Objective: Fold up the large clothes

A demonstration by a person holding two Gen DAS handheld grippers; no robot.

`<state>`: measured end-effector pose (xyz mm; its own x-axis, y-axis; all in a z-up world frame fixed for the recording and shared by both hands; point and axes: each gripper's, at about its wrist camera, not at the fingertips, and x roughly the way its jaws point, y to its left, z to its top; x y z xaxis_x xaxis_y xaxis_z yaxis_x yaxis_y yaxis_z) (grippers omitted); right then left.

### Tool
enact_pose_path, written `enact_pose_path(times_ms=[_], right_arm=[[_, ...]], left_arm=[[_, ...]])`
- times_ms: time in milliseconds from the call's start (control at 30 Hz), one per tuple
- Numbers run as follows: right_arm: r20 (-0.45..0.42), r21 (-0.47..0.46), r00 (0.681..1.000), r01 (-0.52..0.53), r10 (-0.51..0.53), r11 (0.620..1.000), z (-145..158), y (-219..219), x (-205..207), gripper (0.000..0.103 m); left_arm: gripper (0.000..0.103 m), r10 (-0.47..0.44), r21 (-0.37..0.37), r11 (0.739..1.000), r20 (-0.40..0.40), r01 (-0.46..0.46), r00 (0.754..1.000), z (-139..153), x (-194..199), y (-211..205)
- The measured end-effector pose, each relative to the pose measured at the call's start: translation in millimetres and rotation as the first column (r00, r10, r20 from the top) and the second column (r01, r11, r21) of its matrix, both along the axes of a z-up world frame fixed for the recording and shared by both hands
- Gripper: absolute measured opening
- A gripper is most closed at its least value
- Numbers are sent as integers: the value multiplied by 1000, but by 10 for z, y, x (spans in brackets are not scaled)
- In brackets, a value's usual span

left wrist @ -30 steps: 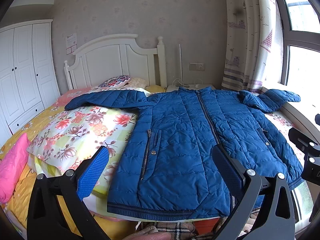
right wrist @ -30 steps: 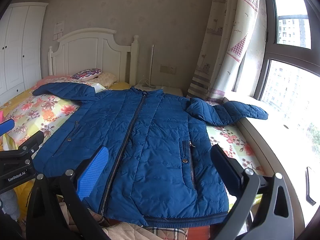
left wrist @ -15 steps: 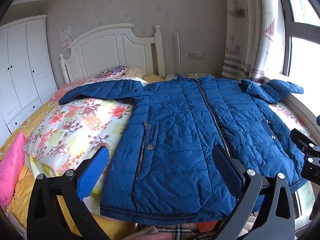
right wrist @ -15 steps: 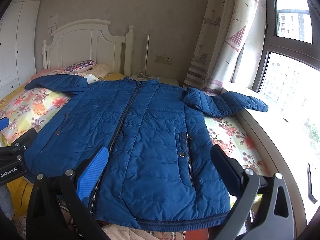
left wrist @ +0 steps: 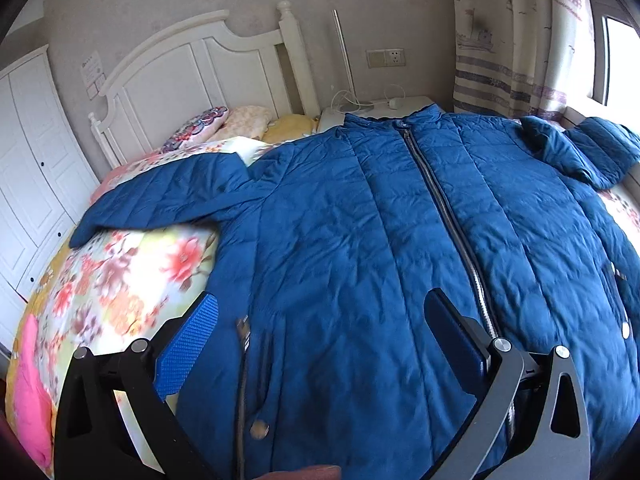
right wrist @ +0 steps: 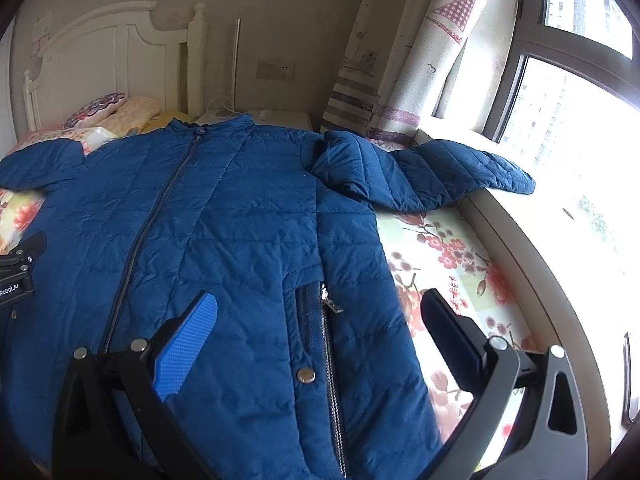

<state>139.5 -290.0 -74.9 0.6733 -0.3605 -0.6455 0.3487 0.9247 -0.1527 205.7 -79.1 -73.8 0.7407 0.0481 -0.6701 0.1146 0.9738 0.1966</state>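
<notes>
A white headboard (left wrist: 192, 76) stands in the upper left of the left view, with a white wardrobe (left wrist: 28, 184) at the far left edge. Small pillows (left wrist: 224, 124) lie just below the headboard. A floral quilt (left wrist: 120, 280) covers the bed at the left, a pink cushion (left wrist: 32, 392) at its lower edge. At the upper right of the right view hang a patterned curtain (right wrist: 412, 48) and a bright window (right wrist: 568, 120). A wall socket (right wrist: 275, 70) sits beside the headboard.
</notes>
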Motion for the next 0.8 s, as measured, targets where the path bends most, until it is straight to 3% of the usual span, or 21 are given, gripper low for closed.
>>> enact_pose_path(times_ms=[167,333,600,800], right_arm=[[-19,16,1000,4,-4,1000,-47,-70,180,101],[-30,16,999,-29,29,999,-124,65,143,101],[14,20,997,-75,75,997,-104,361,-331,101],[68,-6,986,-150,150,989,92,654,-738,101]], left_arm=[[99,5,2,1000,15,-5,1000,-35,114,-90],[99,-4,-3,1000,47,4,999,-54,-114,-102],[99,26,-36,999,152,-20,988,167,-781,140],[99,29,-67,998,231,-14,973,391,-1245,322]])
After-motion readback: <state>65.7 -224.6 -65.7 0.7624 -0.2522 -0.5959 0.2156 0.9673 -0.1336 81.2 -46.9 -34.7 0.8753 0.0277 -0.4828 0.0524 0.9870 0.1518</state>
